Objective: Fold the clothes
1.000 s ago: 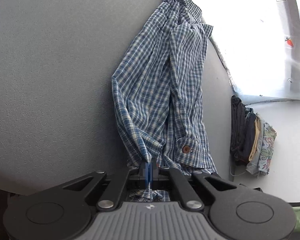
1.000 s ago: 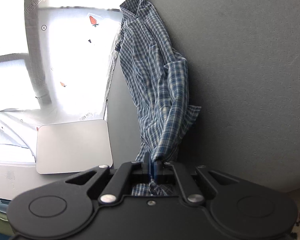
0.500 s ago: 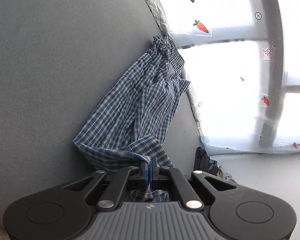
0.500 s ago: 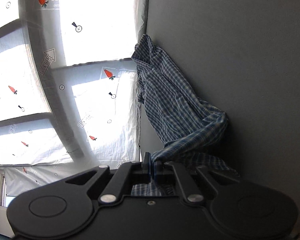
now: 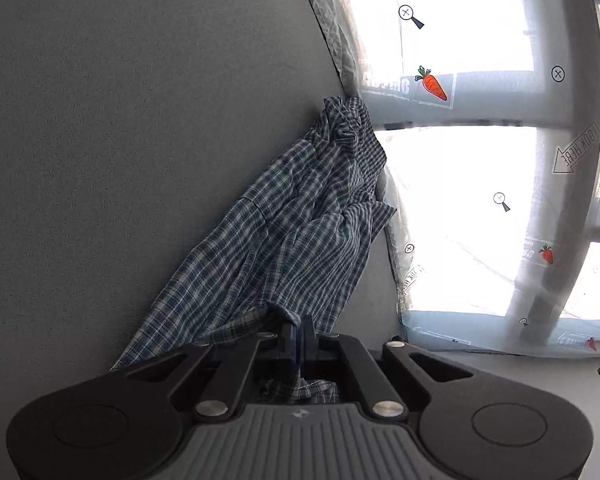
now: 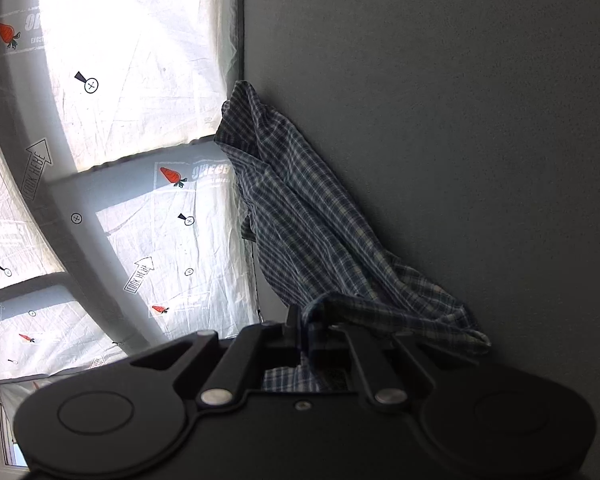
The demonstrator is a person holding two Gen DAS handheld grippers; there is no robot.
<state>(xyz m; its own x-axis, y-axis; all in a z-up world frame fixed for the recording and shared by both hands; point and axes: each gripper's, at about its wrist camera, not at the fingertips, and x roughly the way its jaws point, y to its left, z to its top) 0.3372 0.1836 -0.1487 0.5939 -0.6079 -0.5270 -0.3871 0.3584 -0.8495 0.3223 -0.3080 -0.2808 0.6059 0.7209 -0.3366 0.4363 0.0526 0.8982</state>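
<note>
1. Left wrist view: left gripper (image 5: 299, 330) clamped tight on one edge of the plaid shirt (image 5: 296, 232).
2. Right gripper (image 6: 305, 330) pinches another edge, likewise closed.
3. Shirt trails over the grey surface (image 5: 120, 140) toward the far window (two-point hold probably spreads it for folding).
</note>
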